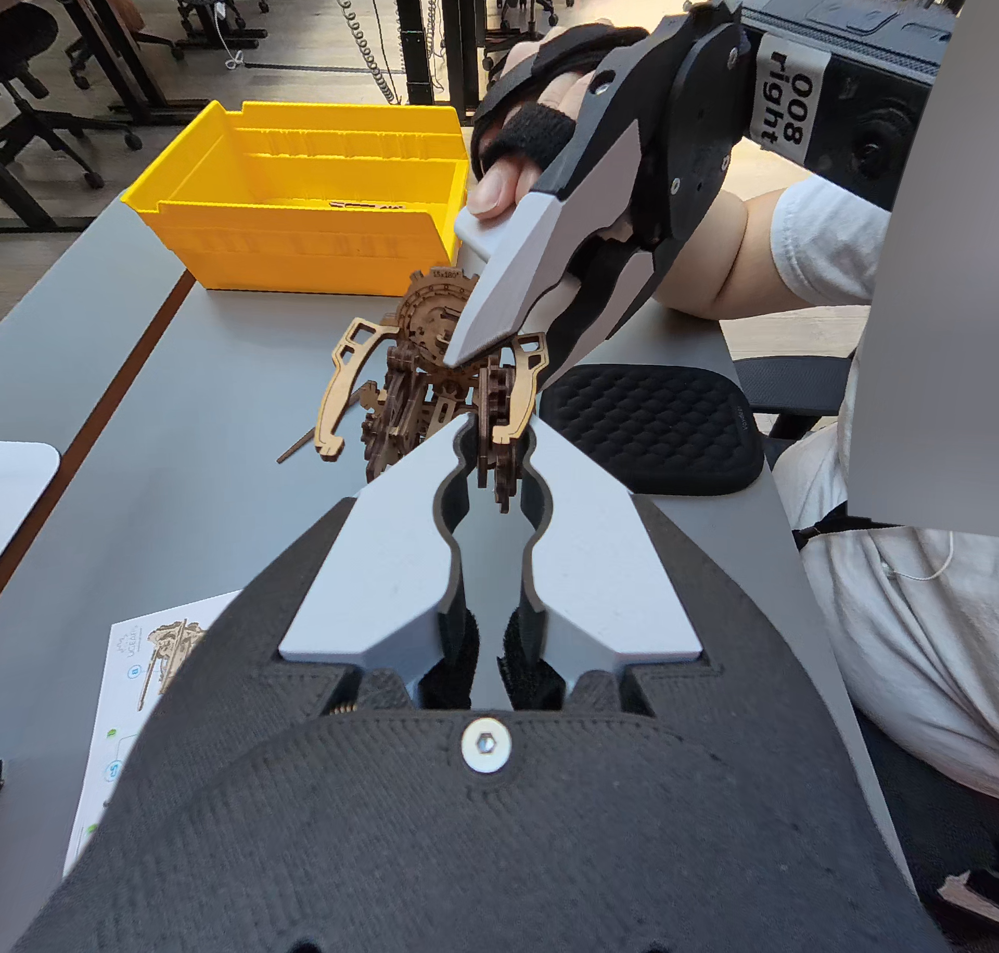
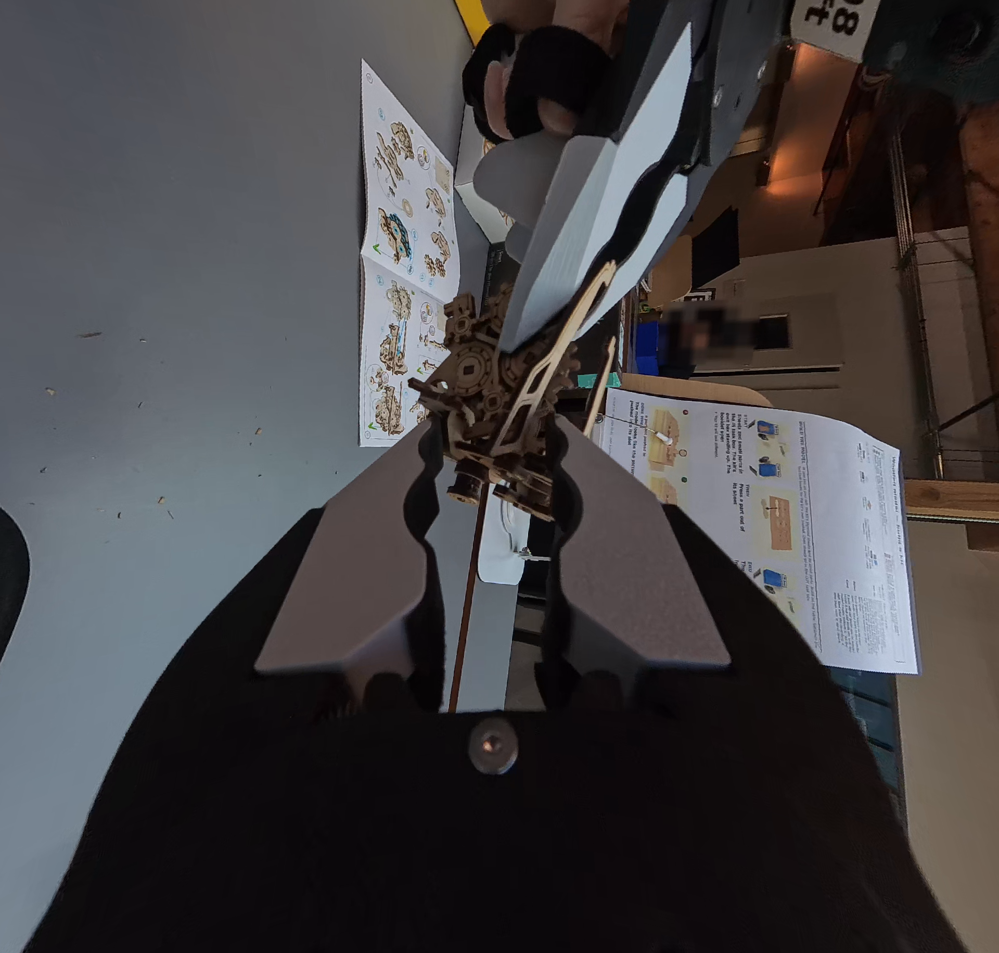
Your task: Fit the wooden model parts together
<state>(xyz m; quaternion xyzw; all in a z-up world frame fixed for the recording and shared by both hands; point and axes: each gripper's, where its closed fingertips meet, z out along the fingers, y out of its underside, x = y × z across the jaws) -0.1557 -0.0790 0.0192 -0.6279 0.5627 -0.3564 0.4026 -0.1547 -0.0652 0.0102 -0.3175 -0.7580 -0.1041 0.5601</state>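
Item: wooden model [image 1: 432, 381], part-built, gears and pale curved side arms, held above the grey tabletop [image 1: 205, 386] in front of the yellow bin [image 1: 302, 245].
Left gripper [image 1: 500, 429]: jaws nearly closed on the model's lower gear stack.
Right gripper [image 2: 492, 440]: jaws narrowed onto the model's gear cluster from the opposite side.
Handling, by judgement: keep one grip still as anchor, press with the other straight along the joint; avoid twisting, since the thin arms look liable to snap. Check the instruction sheet [image 2: 405, 256] nearby.
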